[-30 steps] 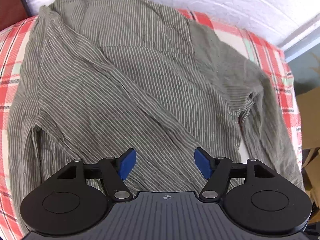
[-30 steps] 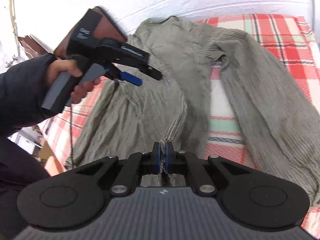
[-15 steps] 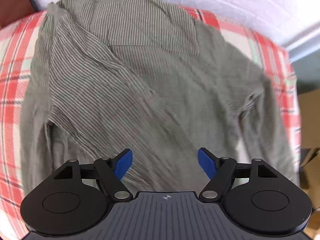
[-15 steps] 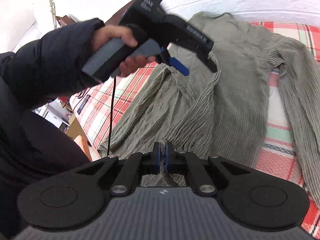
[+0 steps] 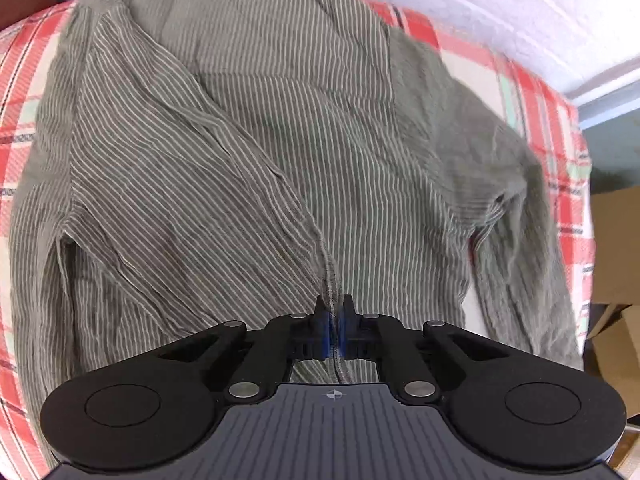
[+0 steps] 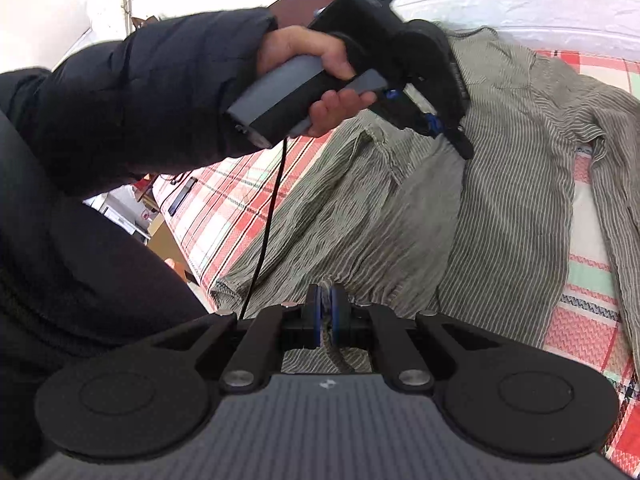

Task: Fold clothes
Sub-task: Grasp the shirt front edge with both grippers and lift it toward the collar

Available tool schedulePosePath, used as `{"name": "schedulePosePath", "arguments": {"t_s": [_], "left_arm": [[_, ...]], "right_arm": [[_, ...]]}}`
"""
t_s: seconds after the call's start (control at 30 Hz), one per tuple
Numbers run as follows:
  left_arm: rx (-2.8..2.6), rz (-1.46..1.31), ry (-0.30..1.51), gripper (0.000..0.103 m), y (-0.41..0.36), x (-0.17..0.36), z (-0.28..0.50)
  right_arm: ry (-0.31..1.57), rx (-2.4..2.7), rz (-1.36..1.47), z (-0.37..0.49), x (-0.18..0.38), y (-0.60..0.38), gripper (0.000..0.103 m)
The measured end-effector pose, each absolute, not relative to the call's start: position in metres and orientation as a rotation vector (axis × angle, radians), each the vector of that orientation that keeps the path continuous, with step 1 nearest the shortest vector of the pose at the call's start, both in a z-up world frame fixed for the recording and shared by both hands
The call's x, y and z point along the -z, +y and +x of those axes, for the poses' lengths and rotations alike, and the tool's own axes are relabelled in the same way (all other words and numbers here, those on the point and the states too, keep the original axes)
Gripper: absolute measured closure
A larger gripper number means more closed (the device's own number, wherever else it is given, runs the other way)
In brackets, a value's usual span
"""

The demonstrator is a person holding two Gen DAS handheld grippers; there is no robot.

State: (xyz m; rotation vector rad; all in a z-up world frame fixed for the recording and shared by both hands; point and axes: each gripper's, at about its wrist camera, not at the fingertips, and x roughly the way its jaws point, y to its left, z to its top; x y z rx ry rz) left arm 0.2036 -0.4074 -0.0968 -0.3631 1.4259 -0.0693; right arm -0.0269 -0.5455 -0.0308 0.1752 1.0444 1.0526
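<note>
Listing by view, left wrist first.

Left wrist view: striped shirt, grey-green with thin pale stripes, spread over a red plaid bed and filling most of the frame; one sleeve runs down the right side, another down the left edge. Cloth reads as light, thin, limp and heavily creased; judged non-slippery, not fragile, liable to sag and bunch wherever unsupported. Best hold, by judgement: a hem, seam or front edge, where layers are doubled. Left tongs, lower centre of frame, pressed together on a raised ridge of the shirt's fabric, which runs up from the blue pads toward mid-frame. Cardboard box at right edge.

Right wrist view: same shirt lies across centre and right of frame on the bed. Right tongs, lower centre, pressed together and pinching a gathered bunch of the shirt's near edge; pleats fan upward from the pinch. Left tongs appear again at upper centre, gripped by a hand in a dark sleeve, tips down on the cloth. A cable hangs from its handle.
</note>
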Motion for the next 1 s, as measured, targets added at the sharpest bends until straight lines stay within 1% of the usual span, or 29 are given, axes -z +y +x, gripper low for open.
{"name": "schedulePosePath", "arguments": {"t_s": [0.17,0.37,0.7,0.87,1.0], "left_arm": [[0.084,-0.409,1.379,0.103,-0.372,0.076,0.193],[0.079,-0.434,1.349,0.103,-0.326,0.06,0.175],[0.1,-0.426,1.346,0.103,-0.247,0.066,0.129],[0.13,-0.435,1.369,0.103,-0.203,0.088,0.105],[0.171,-0.433,1.391,0.103,-0.181,0.111,0.098]], "right_arm": [[1.02,-1.087,0.186,-0.026,0.02,-0.541,0.097],[0.988,-1.188,0.163,-0.023,0.006,-0.507,0.097],[1.022,-1.328,0.044,-0.047,-0.001,-0.413,0.097],[1.074,-1.29,0.011,-0.066,0.004,-0.362,0.097],[1.142,-1.218,-0.007,-0.076,0.021,-0.332,0.097]]}}
